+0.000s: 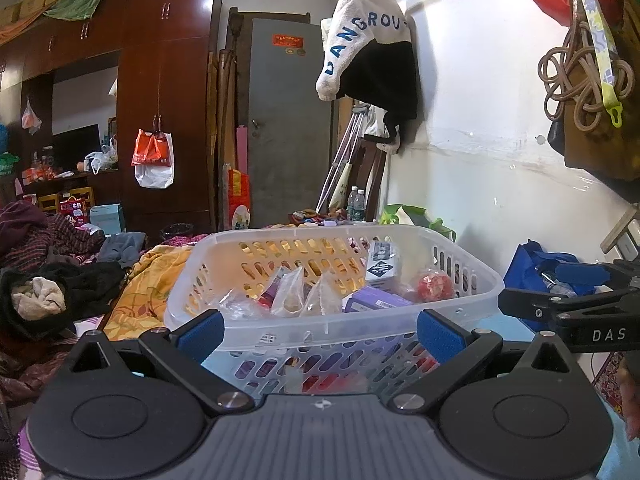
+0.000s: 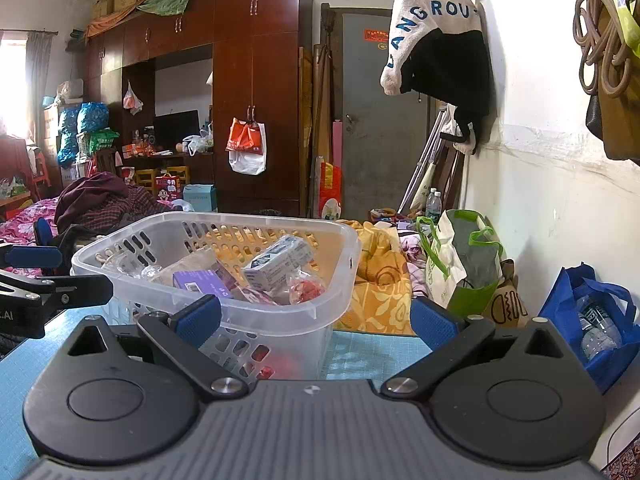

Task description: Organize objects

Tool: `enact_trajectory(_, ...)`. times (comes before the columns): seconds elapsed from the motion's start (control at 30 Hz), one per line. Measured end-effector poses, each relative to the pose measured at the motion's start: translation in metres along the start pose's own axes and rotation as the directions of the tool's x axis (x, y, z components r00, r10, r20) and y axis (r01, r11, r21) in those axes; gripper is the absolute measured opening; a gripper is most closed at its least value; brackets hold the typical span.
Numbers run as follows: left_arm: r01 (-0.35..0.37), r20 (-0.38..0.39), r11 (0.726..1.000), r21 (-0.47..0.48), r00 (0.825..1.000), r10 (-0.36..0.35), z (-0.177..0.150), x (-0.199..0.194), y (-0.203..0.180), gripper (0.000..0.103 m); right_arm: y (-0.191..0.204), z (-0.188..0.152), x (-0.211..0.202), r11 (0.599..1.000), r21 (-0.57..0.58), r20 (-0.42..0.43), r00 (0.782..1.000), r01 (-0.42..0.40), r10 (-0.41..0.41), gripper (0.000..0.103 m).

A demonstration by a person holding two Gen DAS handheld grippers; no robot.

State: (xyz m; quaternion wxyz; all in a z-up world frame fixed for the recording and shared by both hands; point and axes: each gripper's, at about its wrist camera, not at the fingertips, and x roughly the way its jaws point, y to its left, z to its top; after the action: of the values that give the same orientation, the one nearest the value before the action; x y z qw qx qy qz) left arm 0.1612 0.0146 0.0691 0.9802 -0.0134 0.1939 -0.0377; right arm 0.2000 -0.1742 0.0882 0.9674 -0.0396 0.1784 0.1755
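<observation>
Basket (image 1: 256,332) contents – partly hidden, unclear

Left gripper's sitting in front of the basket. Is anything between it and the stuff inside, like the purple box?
Only the basket's own near wall and rim. The left gripper, jaws open and empty, sits low against that wall, below the rim. The purple box lies inside just beyond it, so the approach would likely have to go over the rim. Nothing else visible blocks it.

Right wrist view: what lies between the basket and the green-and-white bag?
In the right wrist view, a rumpled yellow blanket lies between the basket and the green-and-white bag.
</observation>
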Motion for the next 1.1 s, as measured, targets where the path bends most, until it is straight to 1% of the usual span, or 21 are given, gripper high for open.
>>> enact_trajectory(0.83, 0.011, -0.001, 1.000, -0.002, 1.000, -0.011, 0.0005, 0.0013, -0.0061, 0.103, -0.0048, 0.0007, -0.0033, 1.000, 0.005, 0.004, 1.000, -0.003, 0.003, 0.103)
enact_trajectory(1.1, 0.012, 0.008, 1.000, -0.012, 1.000, -0.012, 0.0005, -0.0002, -0.0020, 0.103, -0.0054, 0.0000, -0.0033, 1.000, 0.003, 0.004, 1.000, -0.003, 0.003, 0.103)
